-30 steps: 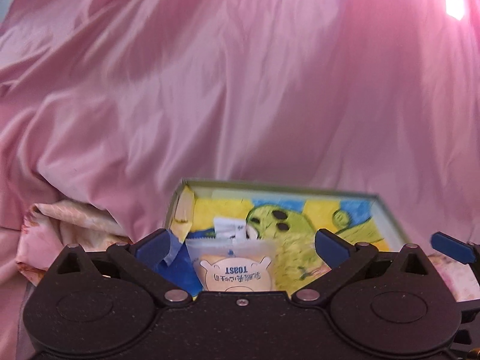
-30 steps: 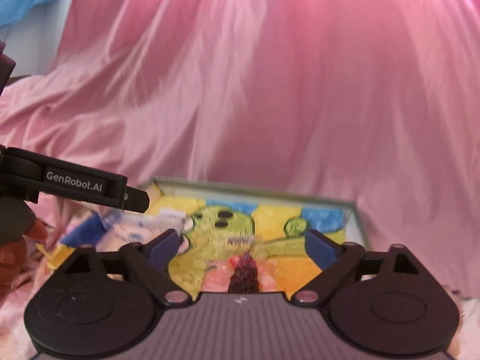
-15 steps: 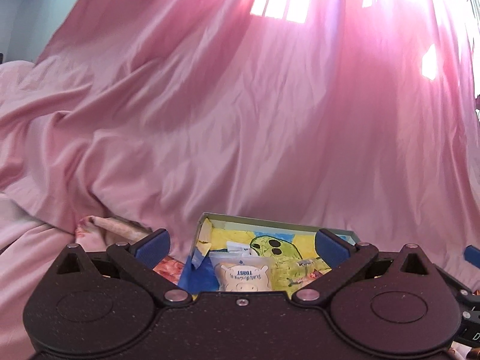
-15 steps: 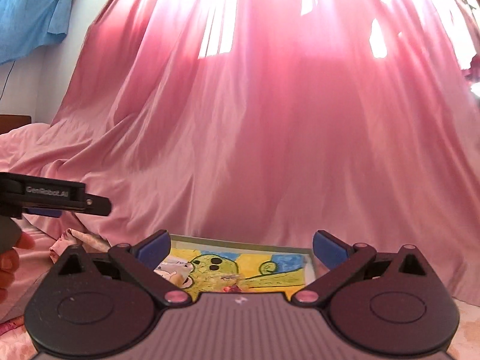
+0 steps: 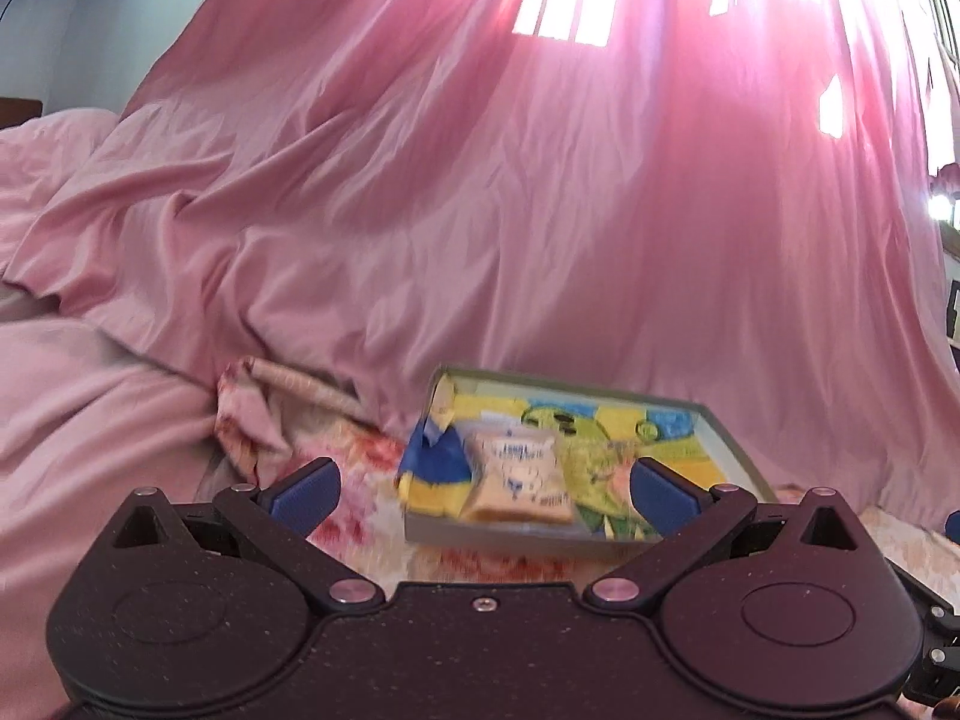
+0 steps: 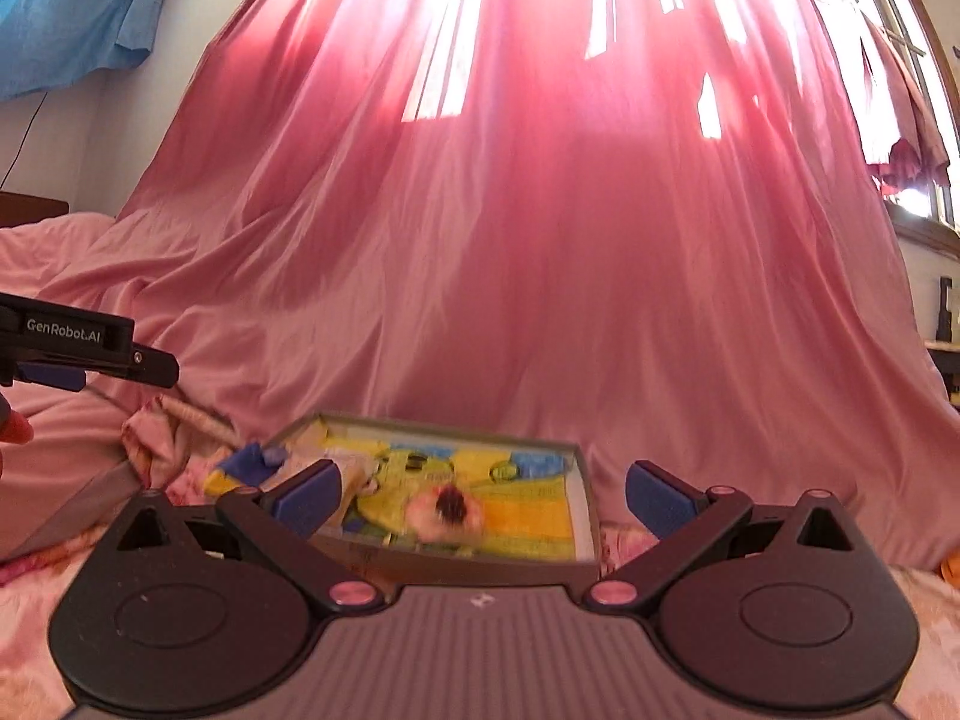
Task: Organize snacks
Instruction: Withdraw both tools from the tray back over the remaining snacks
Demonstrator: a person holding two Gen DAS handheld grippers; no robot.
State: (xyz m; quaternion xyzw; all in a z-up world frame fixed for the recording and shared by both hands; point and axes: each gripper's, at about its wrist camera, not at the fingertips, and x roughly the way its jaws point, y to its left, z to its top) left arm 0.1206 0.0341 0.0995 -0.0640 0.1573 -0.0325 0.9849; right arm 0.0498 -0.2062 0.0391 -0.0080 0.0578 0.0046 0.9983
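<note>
Leaving the clear toast packet in the shallow cartoon-printed cardboard box's left end (seemingly sorted), both grippers, left and right, are held spread and empty.

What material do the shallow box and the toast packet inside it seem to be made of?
The box looks like matte cardboard: thin, straight grey-green walls with sharp corners and a printed cartoon on the floor. The toast packet looks like clear, glossy plastic film with white print, the tan slice showing through. Motion blur leaves both a little uncertain.
</note>
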